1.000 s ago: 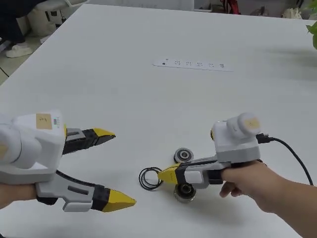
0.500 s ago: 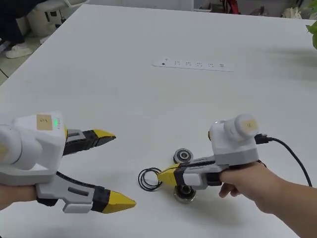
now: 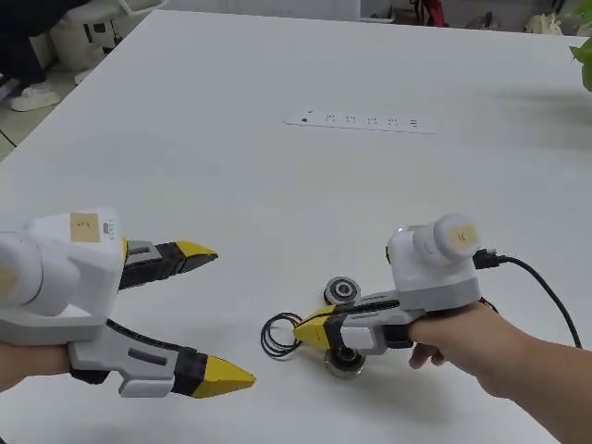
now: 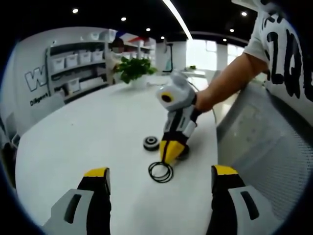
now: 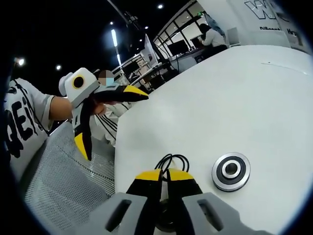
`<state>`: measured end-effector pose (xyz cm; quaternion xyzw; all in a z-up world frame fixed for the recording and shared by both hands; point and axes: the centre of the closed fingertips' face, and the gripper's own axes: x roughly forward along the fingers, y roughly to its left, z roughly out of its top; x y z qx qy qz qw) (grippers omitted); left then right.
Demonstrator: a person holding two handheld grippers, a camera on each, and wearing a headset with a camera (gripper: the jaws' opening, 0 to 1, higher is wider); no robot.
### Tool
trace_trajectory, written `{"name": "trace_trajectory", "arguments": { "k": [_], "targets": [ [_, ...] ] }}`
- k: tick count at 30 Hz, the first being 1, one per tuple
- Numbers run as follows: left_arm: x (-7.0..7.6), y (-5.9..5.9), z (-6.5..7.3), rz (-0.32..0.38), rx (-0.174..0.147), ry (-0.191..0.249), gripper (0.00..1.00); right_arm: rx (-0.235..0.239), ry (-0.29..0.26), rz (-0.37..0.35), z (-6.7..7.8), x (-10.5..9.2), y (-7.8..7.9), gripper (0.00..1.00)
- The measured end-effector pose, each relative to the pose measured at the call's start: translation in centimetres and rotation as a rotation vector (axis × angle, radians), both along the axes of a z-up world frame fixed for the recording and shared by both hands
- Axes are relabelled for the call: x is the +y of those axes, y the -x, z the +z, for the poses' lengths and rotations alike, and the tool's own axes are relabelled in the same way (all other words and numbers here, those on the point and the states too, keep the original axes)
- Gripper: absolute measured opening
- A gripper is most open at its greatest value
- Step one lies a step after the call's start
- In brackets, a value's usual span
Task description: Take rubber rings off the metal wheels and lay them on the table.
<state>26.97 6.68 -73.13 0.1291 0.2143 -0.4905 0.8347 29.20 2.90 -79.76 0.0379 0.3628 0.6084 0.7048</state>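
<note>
Table [image 3: 277, 203] bears rubber rings [image 3: 277, 335] just ahead of closed right tongs [image 3: 305, 331].

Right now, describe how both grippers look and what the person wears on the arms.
The left gripper and right gripper have white housings, grey jaw arms with black sections, pointed yellow tips. The left one carries a tan label on top; a black cable leaves the right one's rear. The person wears a white short-sleeved T-shirt with black lettering.

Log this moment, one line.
left gripper: jaws open, empty | right gripper: jaws shut on black rubber rings on white table | round metal wheels: one beside, one beneath right gripper
</note>
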Motion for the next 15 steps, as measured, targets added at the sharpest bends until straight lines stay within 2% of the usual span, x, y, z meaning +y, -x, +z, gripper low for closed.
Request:
{"name": "trace_trajectory", "arguments": {
  "k": [15],
  "targets": [
    [0.07,-0.09,0.03,0.003,0.0,0.001,0.86,-0.043,0.027,0.033,-0.29,0.38,0.33,0.11]
  ]
}}
